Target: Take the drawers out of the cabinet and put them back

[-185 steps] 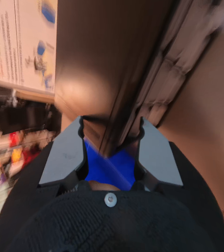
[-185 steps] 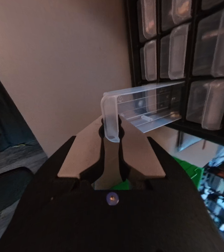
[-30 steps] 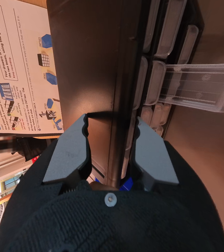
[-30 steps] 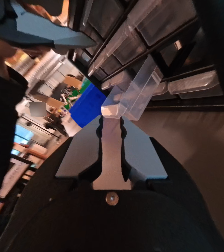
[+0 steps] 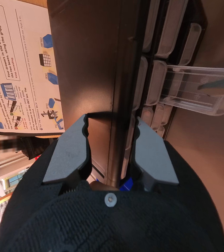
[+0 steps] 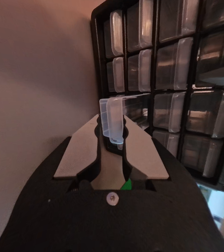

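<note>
drawer of clear plastic sticks partway out of black cabinet, its front tab pinched between the nearly closed fingers of right gripper, about 12 o'clock off the tips. left gripper spread wide, holding nothing, straddling cabinet top edge; instruction sheet at 10 o'clock. risk, as a guess: a skewed pull could jam the drawer in its slot or pop the thin tab free; cabinet could tip if the left eases off. counts: one drawer out, roughly a dozen closed drawers visible, two grippers, one cabinet, one sheet.
</note>
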